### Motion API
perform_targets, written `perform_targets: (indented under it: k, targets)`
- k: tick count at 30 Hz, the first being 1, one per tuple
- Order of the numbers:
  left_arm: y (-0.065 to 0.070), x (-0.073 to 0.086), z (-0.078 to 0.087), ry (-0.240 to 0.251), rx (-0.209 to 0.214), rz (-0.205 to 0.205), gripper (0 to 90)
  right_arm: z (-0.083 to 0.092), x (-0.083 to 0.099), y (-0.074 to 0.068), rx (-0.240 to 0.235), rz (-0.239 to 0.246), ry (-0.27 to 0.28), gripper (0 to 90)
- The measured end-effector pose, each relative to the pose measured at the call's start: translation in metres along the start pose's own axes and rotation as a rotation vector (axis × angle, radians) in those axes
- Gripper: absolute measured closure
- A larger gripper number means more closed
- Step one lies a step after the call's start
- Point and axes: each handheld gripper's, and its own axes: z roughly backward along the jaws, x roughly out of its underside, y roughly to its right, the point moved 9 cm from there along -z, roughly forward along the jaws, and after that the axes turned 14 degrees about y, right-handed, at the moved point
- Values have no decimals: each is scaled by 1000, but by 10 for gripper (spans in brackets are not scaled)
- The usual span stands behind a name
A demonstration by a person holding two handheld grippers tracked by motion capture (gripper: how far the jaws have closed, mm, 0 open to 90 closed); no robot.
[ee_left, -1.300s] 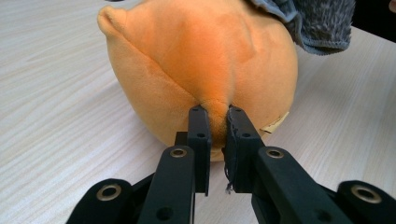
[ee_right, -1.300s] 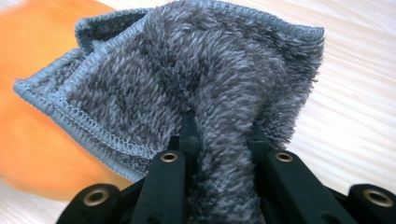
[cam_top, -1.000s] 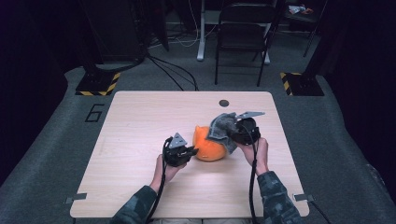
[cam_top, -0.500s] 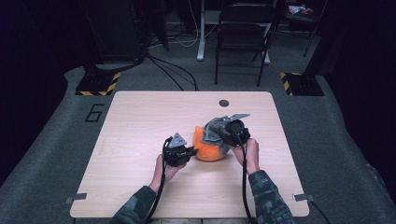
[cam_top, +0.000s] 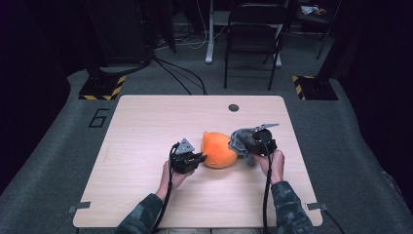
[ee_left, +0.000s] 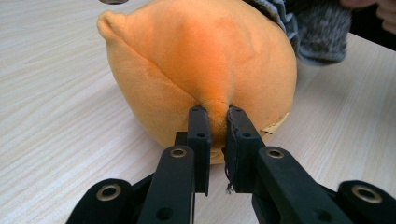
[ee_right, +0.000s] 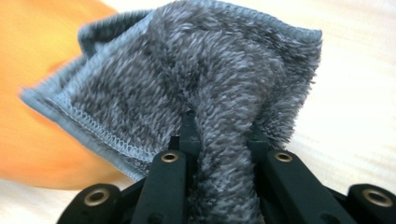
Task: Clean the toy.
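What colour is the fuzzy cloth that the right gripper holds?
The cloth is mottled grey with a lighter blue-grey stitched edge, clearest in the right gripper view.

Light wood-grain surface (cam_top: 146,146), rounded corners, small dark round grommet (cam_top: 234,107) near far edge. Grey carpet floor (cam_top: 63,146) around it, number "6" (cam_top: 99,118) marked at far-left corner. Black folding chair (cam_top: 253,34) beyond far edge. Two yellow-black striped bases (cam_top: 102,87) (cam_top: 311,87), left and right. Cables (cam_top: 180,73) trailing across floor.

Orange plush ball (ee_left: 205,65); mottled grey fleece cloth (ee_right: 205,93); pale wood-grain table (cam_top: 146,141).
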Motion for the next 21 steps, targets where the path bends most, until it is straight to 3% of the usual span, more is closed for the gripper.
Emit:
perform_targets:
  k: [5, 8, 10, 14, 17, 21]
  targets:
    - [1, -1, 0, -1, 5, -12, 815, 16, -30, -20, -47, 26, 85, 760]
    - [2, -1, 0, -6, 9, -10, 815, 20, -46, -45, -93, 66, 117, 760]
    - [2, -1, 0, -6, 10, -13, 815, 18, -54, -63, -122, 111, 121, 760]
    - [2, -1, 0, -8, 10, -15, 815, 7, -59, -91, -157, 148, 107, 759]
    - [1, 0, 0, -9, 4, -6, 815, -6, -54, -99, -153, 169, 65, 759]
    - [1, 1, 0, -11, 1, 2, 815, -14, -48, -94, -148, 154, 55, 759]
